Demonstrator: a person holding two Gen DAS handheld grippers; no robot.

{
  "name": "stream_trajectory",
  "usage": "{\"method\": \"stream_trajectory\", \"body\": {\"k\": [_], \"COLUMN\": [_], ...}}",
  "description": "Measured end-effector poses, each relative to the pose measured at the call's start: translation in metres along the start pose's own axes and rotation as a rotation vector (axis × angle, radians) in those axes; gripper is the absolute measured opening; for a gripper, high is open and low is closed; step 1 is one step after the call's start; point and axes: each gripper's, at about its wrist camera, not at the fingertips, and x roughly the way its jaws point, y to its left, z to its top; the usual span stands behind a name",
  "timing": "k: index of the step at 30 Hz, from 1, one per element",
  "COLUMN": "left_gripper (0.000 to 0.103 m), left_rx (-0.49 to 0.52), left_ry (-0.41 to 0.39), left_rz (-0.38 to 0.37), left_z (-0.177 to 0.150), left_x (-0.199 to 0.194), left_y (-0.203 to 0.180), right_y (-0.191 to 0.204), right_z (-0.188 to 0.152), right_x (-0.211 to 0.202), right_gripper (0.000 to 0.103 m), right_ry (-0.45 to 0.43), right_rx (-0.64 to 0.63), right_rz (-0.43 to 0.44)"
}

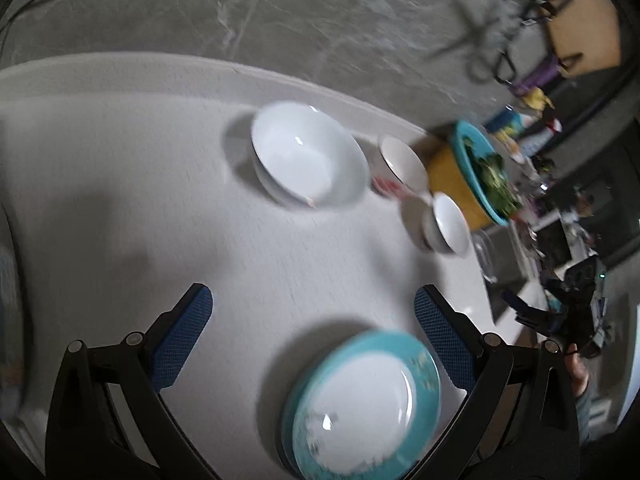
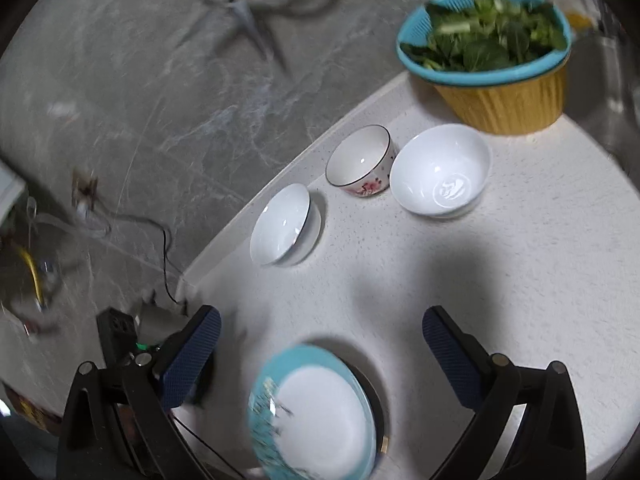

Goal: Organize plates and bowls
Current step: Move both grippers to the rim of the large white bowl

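A turquoise-rimmed plate stack (image 1: 360, 404) lies on the white counter, below and between the fingers of my open, empty left gripper (image 1: 312, 328). Farther off stand stacked white bowls (image 1: 308, 156), a small flowered bowl (image 1: 400, 168) and another white bowl (image 1: 448, 224). In the right wrist view my open, empty right gripper (image 2: 320, 344) hovers over the same plate stack (image 2: 316, 416). Beyond it are a thin-rimmed white bowl (image 2: 284, 224), the flowered bowl (image 2: 360, 164) and a larger white bowl (image 2: 440, 170).
A yellow basin with a turquoise colander of greens (image 2: 492, 52) stands at the counter's far end, also in the left wrist view (image 1: 472, 176). The counter (image 2: 520, 280) ends at a raised lip against a grey marble wall (image 2: 160, 100). Cables and a plug (image 2: 160, 312) sit left.
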Motion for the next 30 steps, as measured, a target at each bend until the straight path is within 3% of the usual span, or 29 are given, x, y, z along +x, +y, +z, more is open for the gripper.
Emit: {"method": "stream_trajectory", "body": {"k": [5, 8, 13, 18, 23, 30], "left_gripper": [0.102, 0.102, 0.102, 0.102, 0.102, 0.101], "left_rx": [0.011, 0.006, 0.054, 0.069, 0.084, 0.115], "left_ry": [0.008, 0.041, 0.104, 0.115, 0.141, 0.168], "left_rz": [0.144, 0.172, 0.248, 0.222, 0.222, 0.23], "left_z": [0.059, 0.084, 0.118, 0.148, 0.161, 0.163], "left_x": [0.034, 0.057, 0.1, 0.129, 0.156, 0.173], "left_y": [0.012, 0.022, 0.035, 0.05, 0.062, 0.07], "right_y": [0.016, 0.032, 0.053, 0.062, 0.073, 0.069], "right_z": [0.049, 0.073, 0.097, 0.098, 0.09, 0.091], "right_x": [0.044, 0.076, 0.127, 0.178, 0.222, 0.252], "right_gripper": [0.103, 0.103, 0.103, 0.089, 0.085, 0.084], "right_ry": [0.042, 0.085, 0.181, 0.259, 0.301, 0.317], "right_rx": [-0.061, -0.103, -0.166, -0.193, -0.217, -0.208], "right_rz": [0.044, 0.027, -0.091, -0.161, -0.214, -0.298]}}
